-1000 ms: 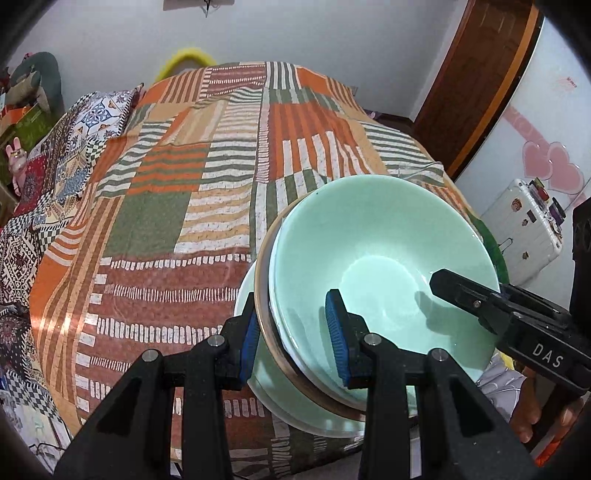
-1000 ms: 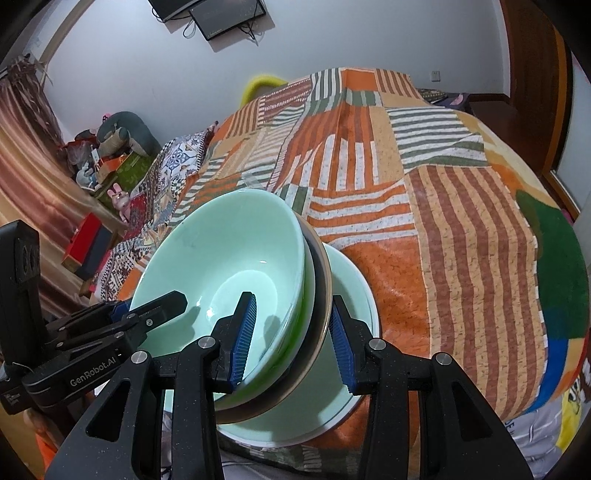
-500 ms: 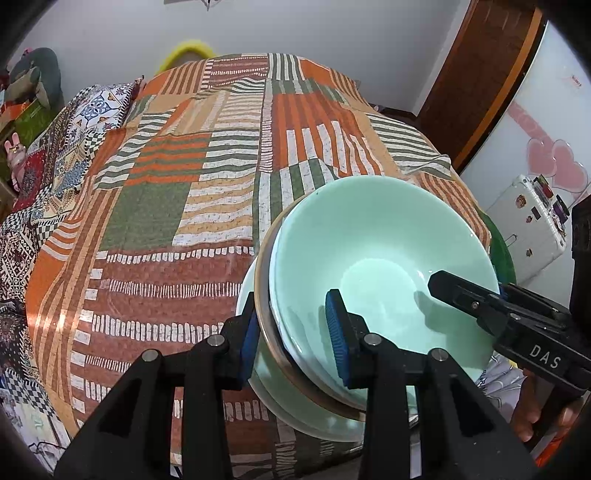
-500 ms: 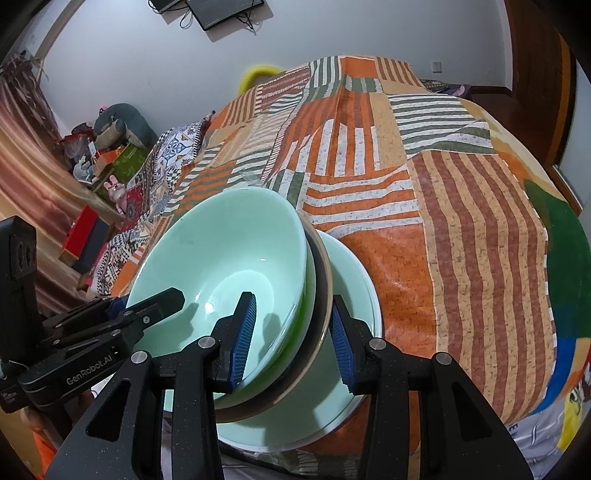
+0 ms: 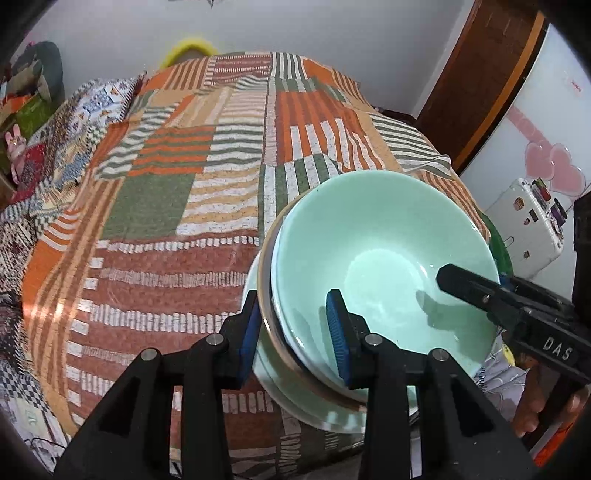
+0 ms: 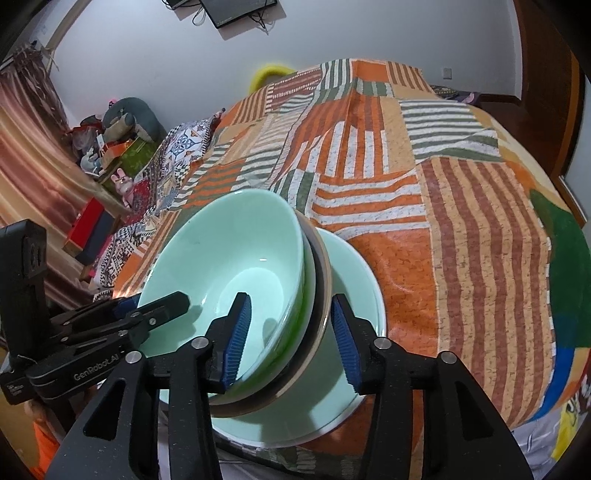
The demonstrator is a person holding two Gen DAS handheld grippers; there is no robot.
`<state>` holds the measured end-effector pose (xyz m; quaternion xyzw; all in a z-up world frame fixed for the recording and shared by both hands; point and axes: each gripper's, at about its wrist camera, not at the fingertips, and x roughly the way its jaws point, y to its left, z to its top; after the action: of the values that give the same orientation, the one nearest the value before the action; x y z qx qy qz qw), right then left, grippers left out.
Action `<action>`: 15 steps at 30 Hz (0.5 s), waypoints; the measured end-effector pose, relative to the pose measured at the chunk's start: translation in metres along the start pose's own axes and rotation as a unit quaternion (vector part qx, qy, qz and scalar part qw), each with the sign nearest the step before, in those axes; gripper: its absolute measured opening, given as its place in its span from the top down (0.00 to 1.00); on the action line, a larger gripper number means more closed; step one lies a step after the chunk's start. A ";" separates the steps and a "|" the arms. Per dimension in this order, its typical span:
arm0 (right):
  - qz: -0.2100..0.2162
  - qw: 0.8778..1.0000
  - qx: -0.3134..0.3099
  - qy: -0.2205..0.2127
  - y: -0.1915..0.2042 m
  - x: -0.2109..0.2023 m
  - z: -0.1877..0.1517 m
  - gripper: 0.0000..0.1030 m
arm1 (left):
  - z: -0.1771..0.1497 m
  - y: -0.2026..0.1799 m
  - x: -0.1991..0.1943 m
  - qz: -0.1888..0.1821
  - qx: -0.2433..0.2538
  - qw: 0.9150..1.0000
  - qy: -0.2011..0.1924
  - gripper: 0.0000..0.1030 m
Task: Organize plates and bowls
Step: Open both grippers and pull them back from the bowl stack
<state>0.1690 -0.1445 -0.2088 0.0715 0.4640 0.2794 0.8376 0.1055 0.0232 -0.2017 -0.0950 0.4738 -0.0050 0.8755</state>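
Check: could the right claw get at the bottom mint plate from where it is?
Probably not directly: the right claw straddles the rims of the mint bowl and brown-rimmed dish stacked on the bottom plate, which cover most of it.

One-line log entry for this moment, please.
left claw: straddles stack rim | right claw: straddles opposite rim | mint bowl tops stack | bottom plate on quilt

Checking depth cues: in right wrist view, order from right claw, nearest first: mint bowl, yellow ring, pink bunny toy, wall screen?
1. mint bowl, rim between the claw's fingers, right claw.
2. pink bunny toy, left, beside the bed.
3. yellow ring, bed's far end.
4. wall screen, top, far wall.
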 end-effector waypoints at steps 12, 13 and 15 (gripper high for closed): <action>-0.014 0.996 -0.013 -0.083 0.003 -0.066 0.007 0.49 | 0.011 -0.018 -0.077 -0.007 0.021 0.995 -0.097 0.61; -0.014 0.996 -0.016 -0.090 0.006 -0.069 0.007 0.49 | 0.012 -0.022 -0.088 -0.008 0.025 0.993 -0.113 0.61; -0.013 0.994 -0.025 -0.108 0.012 -0.082 0.008 0.49 | 0.013 -0.029 -0.107 -0.010 0.034 0.989 -0.140 0.61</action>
<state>0.1366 -0.1769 -0.1394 0.0738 0.3648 0.2711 0.8877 0.0597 0.0077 -0.1007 -0.0701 0.3448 -0.0166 0.9359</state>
